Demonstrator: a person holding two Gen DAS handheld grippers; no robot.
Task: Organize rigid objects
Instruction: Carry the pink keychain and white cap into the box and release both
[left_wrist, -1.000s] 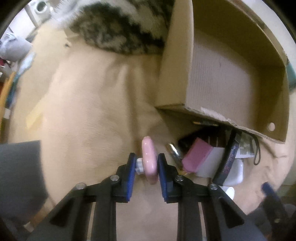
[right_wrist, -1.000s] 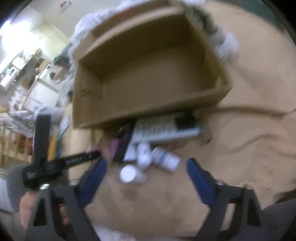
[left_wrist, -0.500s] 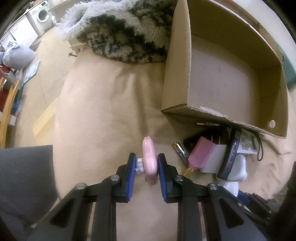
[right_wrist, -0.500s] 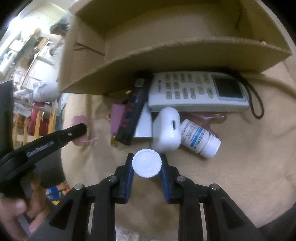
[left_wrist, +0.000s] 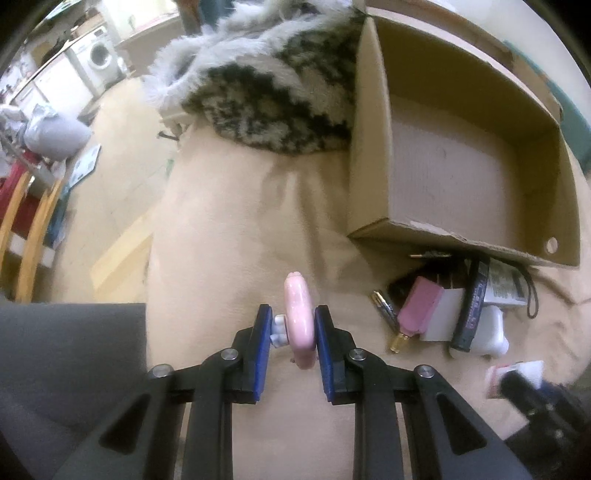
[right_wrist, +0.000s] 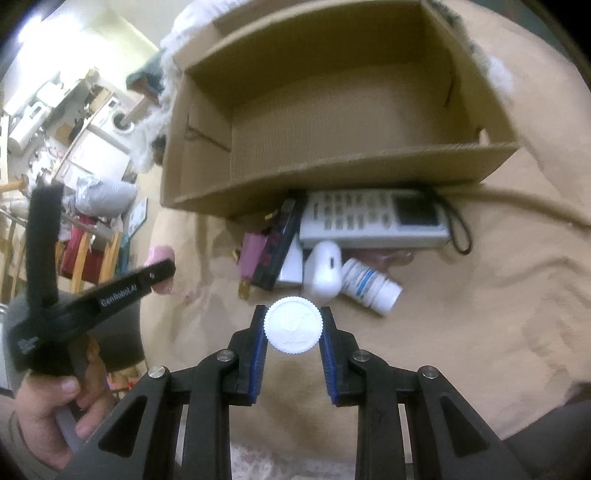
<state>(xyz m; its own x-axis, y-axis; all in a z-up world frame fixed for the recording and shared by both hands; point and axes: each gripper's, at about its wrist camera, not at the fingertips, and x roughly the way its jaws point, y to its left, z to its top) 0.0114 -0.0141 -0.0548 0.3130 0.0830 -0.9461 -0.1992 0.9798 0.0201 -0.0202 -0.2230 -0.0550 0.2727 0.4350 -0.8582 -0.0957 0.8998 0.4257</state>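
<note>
Already both tools are loaded: the left gripper (left_wrist: 289, 329) has its fingers pinched on a pink round item (left_wrist: 298, 319), the right gripper (right_wrist: 293, 326) on a white ribbed-cap bottle (right_wrist: 293, 326), above beige bedding (right_wrist: 480, 295). Either could slip short of the empty cardboard box (right_wrist: 332, 162). A washing machine (left_wrist: 99, 59) stands behind.

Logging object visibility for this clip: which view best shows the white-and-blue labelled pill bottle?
The right wrist view: the white pill bottle with a blue-striped label lies on its side, fully visible beside the white case. The left wrist view doesn't clearly show it.
</note>
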